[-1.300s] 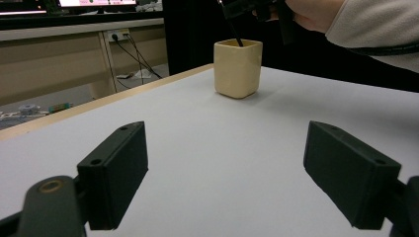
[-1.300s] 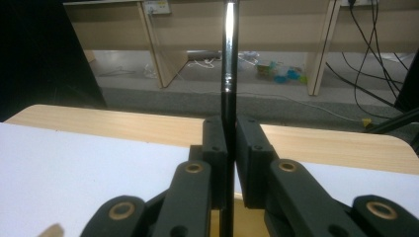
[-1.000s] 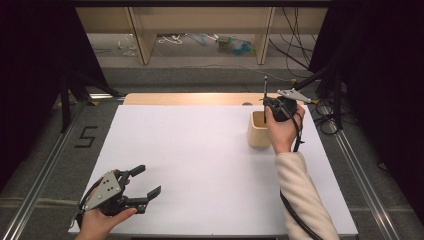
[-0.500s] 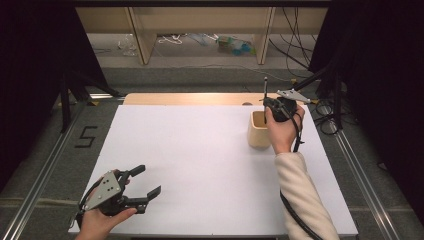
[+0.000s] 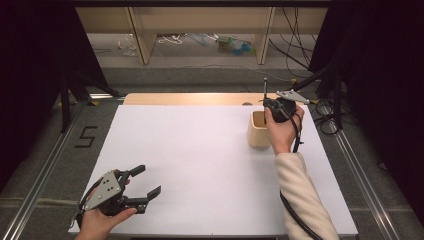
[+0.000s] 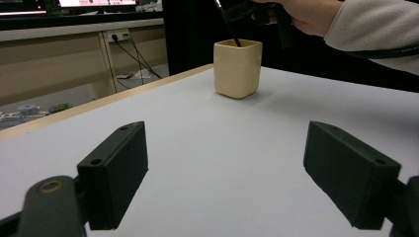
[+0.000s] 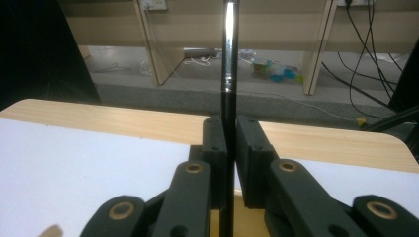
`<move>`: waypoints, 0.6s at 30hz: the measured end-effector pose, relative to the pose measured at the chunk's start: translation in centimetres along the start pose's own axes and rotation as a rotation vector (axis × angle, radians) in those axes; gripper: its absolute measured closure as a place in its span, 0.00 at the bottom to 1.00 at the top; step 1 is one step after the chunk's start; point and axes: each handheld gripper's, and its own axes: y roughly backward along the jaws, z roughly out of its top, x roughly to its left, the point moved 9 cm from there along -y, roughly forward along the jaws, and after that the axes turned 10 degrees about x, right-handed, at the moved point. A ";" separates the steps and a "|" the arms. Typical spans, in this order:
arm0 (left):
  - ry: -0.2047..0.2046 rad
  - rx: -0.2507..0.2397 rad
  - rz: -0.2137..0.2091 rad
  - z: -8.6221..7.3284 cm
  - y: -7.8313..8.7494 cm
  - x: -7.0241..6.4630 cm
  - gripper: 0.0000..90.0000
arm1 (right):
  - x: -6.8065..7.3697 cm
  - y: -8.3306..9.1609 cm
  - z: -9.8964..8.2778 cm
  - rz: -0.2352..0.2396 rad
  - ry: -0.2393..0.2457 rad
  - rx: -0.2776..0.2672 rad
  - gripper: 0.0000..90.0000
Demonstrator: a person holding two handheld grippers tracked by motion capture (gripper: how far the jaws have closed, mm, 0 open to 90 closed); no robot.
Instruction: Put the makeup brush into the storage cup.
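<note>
The lower end of the thin black pen (image 7: pixel 229 74) is hidden: in the right gripper view it goes down behind the jaws and leaves the picture at the bottom edge, and in the left gripper view its tip disappears inside the cream cup (image 6: pixel 237 68), so I cannot tell if it touches the bottom. In the high view the right gripper (image 5: pixel 274 106) is mostly covered by the hand, and the pen is only a fine dark line above it. This claw is closed tight on the pen, which stands upright between the two pads and rises well above them. The cup stands directly below the claw, with the pen reaching down into its opening. The left gripper (image 5: pixel 141 183) is well apart from the cup, near the front edge of the white table (image 5: pixel 200 150); its jaws are wide apart and hold nothing.
</note>
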 end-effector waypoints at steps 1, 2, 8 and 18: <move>0.000 0.000 0.000 0.0 0.0 0.0 0.19 | 0.0 0.0 0.0 -0.001 0.000 0.000 0.93; -0.001 0.001 0.000 0.0 0.0 0.0 0.19 | 0.0 0.0 0.0 -0.001 0.000 0.001 0.93; -0.002 0.001 0.000 0.0 0.0 0.0 0.19 | 0.0 -0.1 -0.1 -0.003 0.002 0.003 0.93; -0.001 0.000 -0.001 0.0 0.0 0.0 0.19 | -0.1 -0.2 -0.3 -0.005 0.003 0.014 0.93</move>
